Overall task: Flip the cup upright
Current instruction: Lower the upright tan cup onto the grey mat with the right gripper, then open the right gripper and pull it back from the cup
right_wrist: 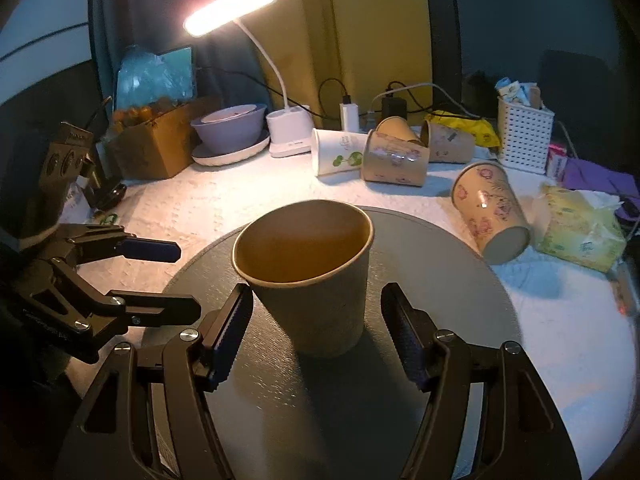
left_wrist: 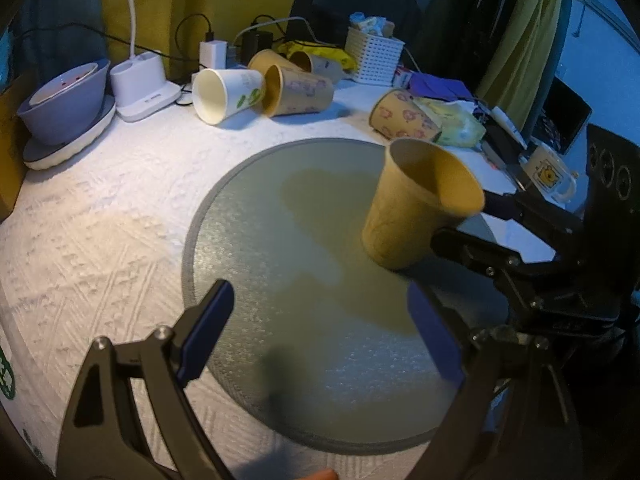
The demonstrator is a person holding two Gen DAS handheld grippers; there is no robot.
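Observation:
A plain brown paper cup (right_wrist: 316, 276) stands mouth-up on the round grey mat (right_wrist: 460, 280), leaning slightly. My right gripper (right_wrist: 316, 328) is open, its fingers either side of the cup's lower half; the left finger (right_wrist: 228, 336) is at the cup's wall and the right one stands clear. In the left wrist view the cup (left_wrist: 416, 208) is at the mat's (left_wrist: 280, 260) right side, with the right gripper (left_wrist: 472, 224) beside it. My left gripper (left_wrist: 320, 336) is open and empty over the mat, left of the cup; it also shows in the right wrist view (right_wrist: 176, 280).
Several paper cups lie on their sides at the back (right_wrist: 392, 156), one patterned cup (right_wrist: 492, 216) by the mat's far right edge. A tissue pack (right_wrist: 580, 228), white basket (right_wrist: 524, 140), lamp base (right_wrist: 288, 128), bowl on plates (right_wrist: 228, 128) and cardboard box (right_wrist: 156, 144) ring the table.

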